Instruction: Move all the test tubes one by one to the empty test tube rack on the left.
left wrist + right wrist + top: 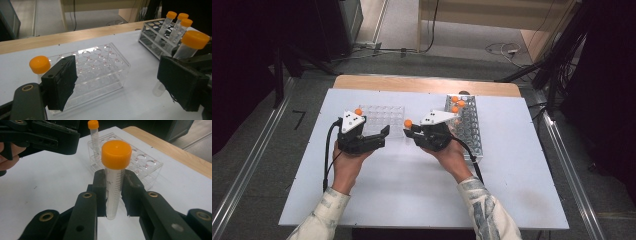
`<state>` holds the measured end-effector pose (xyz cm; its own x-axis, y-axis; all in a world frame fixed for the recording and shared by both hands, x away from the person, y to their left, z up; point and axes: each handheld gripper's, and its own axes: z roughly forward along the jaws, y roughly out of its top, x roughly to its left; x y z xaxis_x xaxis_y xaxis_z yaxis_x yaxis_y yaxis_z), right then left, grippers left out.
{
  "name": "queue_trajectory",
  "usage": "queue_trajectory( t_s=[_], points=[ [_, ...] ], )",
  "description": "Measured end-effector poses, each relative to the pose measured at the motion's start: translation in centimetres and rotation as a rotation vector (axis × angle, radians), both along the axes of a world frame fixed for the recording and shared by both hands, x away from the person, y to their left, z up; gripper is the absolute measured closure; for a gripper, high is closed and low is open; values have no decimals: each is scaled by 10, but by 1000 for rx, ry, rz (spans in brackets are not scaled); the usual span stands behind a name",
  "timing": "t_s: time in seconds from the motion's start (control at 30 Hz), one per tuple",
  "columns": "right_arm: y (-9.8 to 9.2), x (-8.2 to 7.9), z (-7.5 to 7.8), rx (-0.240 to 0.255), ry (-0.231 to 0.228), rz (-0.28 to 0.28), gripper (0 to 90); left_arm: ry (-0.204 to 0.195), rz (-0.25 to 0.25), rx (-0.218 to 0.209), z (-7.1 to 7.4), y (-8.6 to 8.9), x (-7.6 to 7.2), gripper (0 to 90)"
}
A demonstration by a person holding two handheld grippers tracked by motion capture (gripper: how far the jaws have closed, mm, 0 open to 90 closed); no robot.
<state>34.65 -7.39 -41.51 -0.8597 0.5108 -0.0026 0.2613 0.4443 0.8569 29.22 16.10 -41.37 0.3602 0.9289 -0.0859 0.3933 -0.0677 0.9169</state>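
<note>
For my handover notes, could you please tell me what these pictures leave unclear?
- Left gripper view: base of the orange-capped tube in the clear plastic rack, hidden by a jaw.
- High view: grey rack's empty holes, too small to count.
- Right gripper view: held tube's printed markings, blurred.

The clear plastic tube with a smooth orange screw cap (115, 172) has a glossy wall printed with fine black graduations. The black matt plastic right gripper (115, 195) carries brass-coloured metal bushings; the pads (62, 82) of the black left gripper (120, 85) look rough and frayed at the edges. The transparent acrylic rack (100, 72) shines glassily. The white tabletop (412, 185) is smooth and matt, edged by pale bare wood (427, 84). The grey rack (469, 127) looks semi-gloss plastic.
</note>
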Motion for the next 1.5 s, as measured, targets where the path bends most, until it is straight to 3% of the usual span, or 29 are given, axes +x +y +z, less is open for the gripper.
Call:
queue_trajectory(
  t_s=[0.2, 0.4, 0.6, 0.87, 1.1, 1.5],
  points=[
    [9, 0, -7, -17, 15, 15, 721, 15, -42, 3, 0, -7, -1, 174],
    [18, -2, -10, -27, 19, 30, 721, 4, -78, -6, 1, -15, -3, 233],
    [25, -1, -15, -33, 29, 35, 721, -4, -141, -21, 2, -21, -2, 350],
    [28, -4, -15, -26, 25, 48, 721, -5, -178, -10, -1, -26, 0, 511],
    [29, -6, -14, -25, 28, 59, 721, -6, -198, -1, -3, -30, 1, 648],
    [29, -6, -15, -19, 33, 61, 713, -1, -203, -2, -3, -29, 2, 701]
  ],
)
